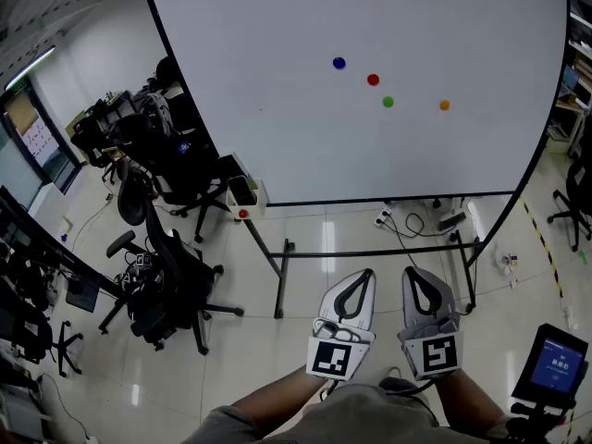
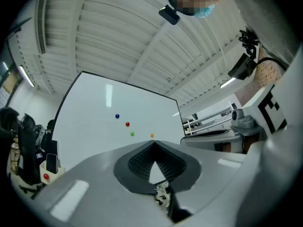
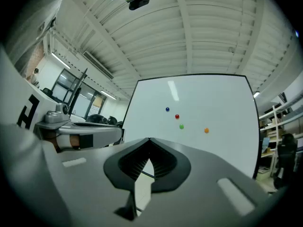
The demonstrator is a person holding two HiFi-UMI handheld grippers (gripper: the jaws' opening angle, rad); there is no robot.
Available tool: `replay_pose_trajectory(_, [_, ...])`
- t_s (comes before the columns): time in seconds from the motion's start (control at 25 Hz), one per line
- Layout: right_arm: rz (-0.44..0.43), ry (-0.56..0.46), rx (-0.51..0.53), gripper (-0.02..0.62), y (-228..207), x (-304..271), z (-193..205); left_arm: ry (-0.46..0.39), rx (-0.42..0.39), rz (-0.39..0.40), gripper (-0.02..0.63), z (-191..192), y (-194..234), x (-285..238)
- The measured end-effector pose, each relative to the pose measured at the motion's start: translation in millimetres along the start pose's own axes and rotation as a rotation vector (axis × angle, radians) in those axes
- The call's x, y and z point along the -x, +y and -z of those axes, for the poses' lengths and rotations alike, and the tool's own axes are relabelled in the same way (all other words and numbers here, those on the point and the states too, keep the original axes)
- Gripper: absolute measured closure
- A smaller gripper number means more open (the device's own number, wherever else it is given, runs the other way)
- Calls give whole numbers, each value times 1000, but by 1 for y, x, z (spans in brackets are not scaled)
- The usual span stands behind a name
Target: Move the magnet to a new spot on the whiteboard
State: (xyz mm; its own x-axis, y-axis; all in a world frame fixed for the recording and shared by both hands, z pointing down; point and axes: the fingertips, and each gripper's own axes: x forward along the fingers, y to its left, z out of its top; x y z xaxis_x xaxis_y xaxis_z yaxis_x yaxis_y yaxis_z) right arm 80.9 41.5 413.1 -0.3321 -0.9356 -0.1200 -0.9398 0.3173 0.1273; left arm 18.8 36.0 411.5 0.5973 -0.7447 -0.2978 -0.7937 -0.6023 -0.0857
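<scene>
I have my left gripper (image 1: 367,277) and right gripper (image 1: 412,275) both closed on nothing, side by side. Blue magnet (image 1: 339,63), red magnet (image 1: 373,80), green magnet (image 1: 388,102) and orange magnet (image 1: 444,104) cling to the whiteboard (image 1: 277,109), well ahead of and above both tips

An office: black swivel chairs (image 1: 166,280) stand beside a large standing whiteboard (image 1: 277,128).

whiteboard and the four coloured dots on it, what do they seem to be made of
Large white whiteboard: smooth coated panel, slightly glossy, since a ceiling-light streak reflects on it in the gripper views; probably steel-backed, as magnets cling to it.
Blue magnet, red magnet, green magnet, orange magnet: small round solid-colour caps, likely plastic; too small to judge their finish.
</scene>
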Motion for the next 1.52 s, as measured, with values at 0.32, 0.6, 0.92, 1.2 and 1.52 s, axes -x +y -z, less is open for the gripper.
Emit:
replay_pose_trajectory(0.32, [-22, -37, -2, 594, -26, -52, 8, -28, -20, -22, 606, 12, 26, -49])
replay_pose_trajectory(0.6, [-72, -86, -13, 594, -86, -128, 2, -33, -64, -70, 606, 22, 57, -140])
replay_pose_trajectory(0.92, [-138, -152, -14, 594, -157, -197, -27, -51, -119, -148, 606, 12, 82, -238])
replay_pose_trajectory(1.2, [-159, -158, -12, 594, -161, -234, -20, -60, -135, -173, 606, 19, 113, -262])
replay_pose_trajectory(1.52, [-136, -156, -3, 594, -153, -259, -20, -67, -168, -153, 606, 16, 139, -276])
